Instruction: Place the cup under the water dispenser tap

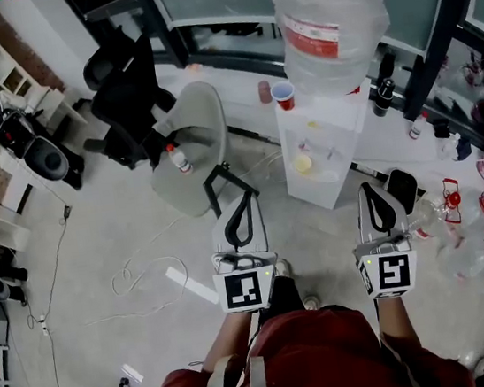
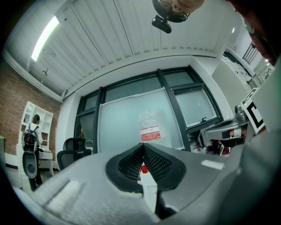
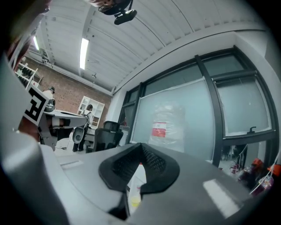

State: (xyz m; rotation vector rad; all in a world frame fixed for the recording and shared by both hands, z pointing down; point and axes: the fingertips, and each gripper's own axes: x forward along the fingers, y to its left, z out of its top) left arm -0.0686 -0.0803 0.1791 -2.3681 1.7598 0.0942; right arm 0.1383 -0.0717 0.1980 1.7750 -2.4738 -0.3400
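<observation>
the left gripper [image 1: 244,207] and the right gripper [image 1: 377,200] were both closed, with nothing between their jaws, and pointed toward the white water dispenser [image 1: 314,164]. the red cup [image 1: 283,96] stood on the dispenser's top, just beside the water bottle [image 1: 325,24] and well apart from both grippers.

At twelve o'clock, red on the cup [image 1: 283,96], white on the dispenser [image 1: 323,163], a red-and-white label on the bottle [image 1: 325,20]. At ten o'clock, black on the office chair [image 1: 125,93], pale grey on the seat [image 1: 190,151]. At six o'clock, black-and-white square markers on the grey left gripper [image 1: 245,198] and right gripper [image 1: 369,188], dark red on the clothing [image 1: 318,356].
</observation>
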